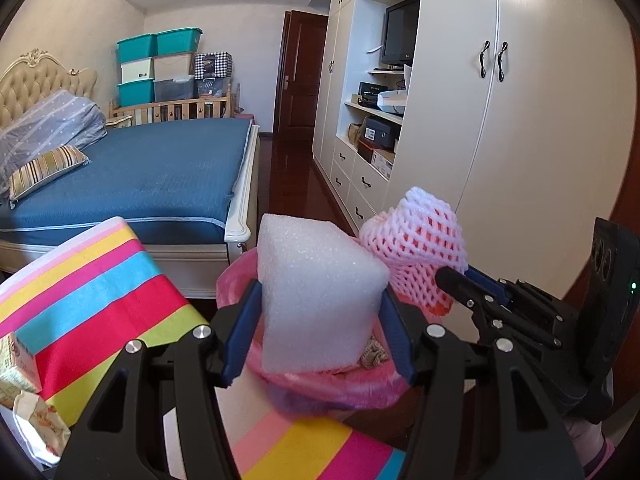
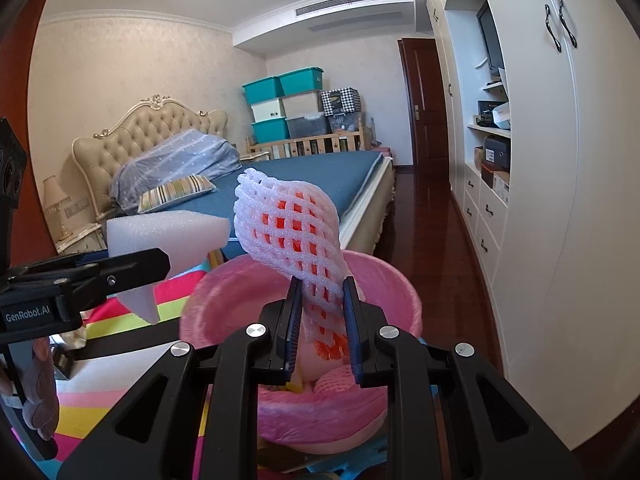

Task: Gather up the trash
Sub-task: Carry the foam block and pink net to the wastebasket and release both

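My left gripper (image 1: 320, 320) is shut on a white foam block (image 1: 316, 292) and holds it above a trash bin lined with a pink bag (image 1: 320, 392). My right gripper (image 2: 320, 320) is shut on a white foam fruit net with orange inside (image 2: 292, 236), held over the same pink-lined bin (image 2: 400, 292). The net also shows in the left wrist view (image 1: 416, 244), gripped by the right gripper (image 1: 452, 280). The foam block (image 2: 168, 232) and left gripper (image 2: 132, 268) show at the left of the right wrist view. Some trash lies inside the bin.
A striped multicoloured cloth (image 1: 100, 280) covers the surface beside the bin, with a small carton and crumpled paper (image 1: 24, 392) on it. A bed with a blue cover (image 1: 160, 176) stands behind. White wardrobes (image 1: 520, 120) line the right side, with dark wooden floor between.
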### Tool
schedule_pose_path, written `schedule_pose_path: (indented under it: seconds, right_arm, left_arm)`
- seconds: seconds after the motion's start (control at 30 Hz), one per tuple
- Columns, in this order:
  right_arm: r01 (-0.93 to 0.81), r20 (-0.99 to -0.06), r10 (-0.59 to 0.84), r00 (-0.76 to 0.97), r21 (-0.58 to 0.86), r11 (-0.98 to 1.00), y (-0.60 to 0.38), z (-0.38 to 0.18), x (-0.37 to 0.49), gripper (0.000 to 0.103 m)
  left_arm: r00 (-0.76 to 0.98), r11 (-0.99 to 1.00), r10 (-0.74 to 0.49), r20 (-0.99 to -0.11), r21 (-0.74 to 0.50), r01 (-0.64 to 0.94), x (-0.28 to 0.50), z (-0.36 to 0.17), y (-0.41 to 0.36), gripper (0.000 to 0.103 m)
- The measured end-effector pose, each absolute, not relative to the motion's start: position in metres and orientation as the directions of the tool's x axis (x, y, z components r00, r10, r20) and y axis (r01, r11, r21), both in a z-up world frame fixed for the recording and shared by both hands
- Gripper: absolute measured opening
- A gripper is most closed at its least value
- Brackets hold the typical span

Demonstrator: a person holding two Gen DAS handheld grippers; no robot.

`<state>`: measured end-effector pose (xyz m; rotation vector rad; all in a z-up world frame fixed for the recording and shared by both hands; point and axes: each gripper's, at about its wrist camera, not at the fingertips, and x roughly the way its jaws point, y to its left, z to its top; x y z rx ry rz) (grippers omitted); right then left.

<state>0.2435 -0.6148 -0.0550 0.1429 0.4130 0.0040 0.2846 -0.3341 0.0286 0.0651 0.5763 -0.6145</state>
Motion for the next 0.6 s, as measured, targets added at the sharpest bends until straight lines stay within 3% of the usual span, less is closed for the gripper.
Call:
schedule_pose_path:
  seconds: [0.17,0.23,0.27,0.3,0.5,0.6]
  right_arm:
    - [0.032,-0.407,0.032,0.913,0.148,0.988,-0.622,-0.062,0.258,0.024]
    - [0.021,-0.416,0.037,0.908,0.133,0.991,-0.622,-0.069,0.266,0.036]
    - [0.044,-0.432,0.011,0.902,0.118,0.992,-0.621,-0.073,0.269,0.055]
    - [0.067,-0.441,-0.009,0.898,0.117,0.991,-0.623,-0.076,0.270,0.064]
    - [0.104,-0.422,-0.018,0.906,0.182,0.978,-0.634,-0.080,0.241,0.064]
    - [0.095,-0.411,0.007,0.912,0.226,0.970,-0.627,-0.079,0.220,0.065]
  left_arm:
    - [0.661,0.822,-0.531,-0.530,-0.133,0.554,0.300,0.022,-0.339,0.061]
    - [0.628,0.813,-0.545,-0.556,-0.167,0.558,0.312,0.014,-0.340,0.074]
    - [0.635,0.822,-0.533,-0.559,-0.163,0.546,0.315,0.011,-0.339,0.076]
    - [0.641,0.828,-0.524,-0.560,-0.160,0.537,0.316,0.009,-0.336,0.077]
    - [0.685,0.858,-0.495,-0.535,-0.173,0.484,0.292,0.004,-0.286,0.097]
    - [0.728,0.883,-0.444,-0.522,-0.118,0.453,0.267,0.004,-0.254,0.098]
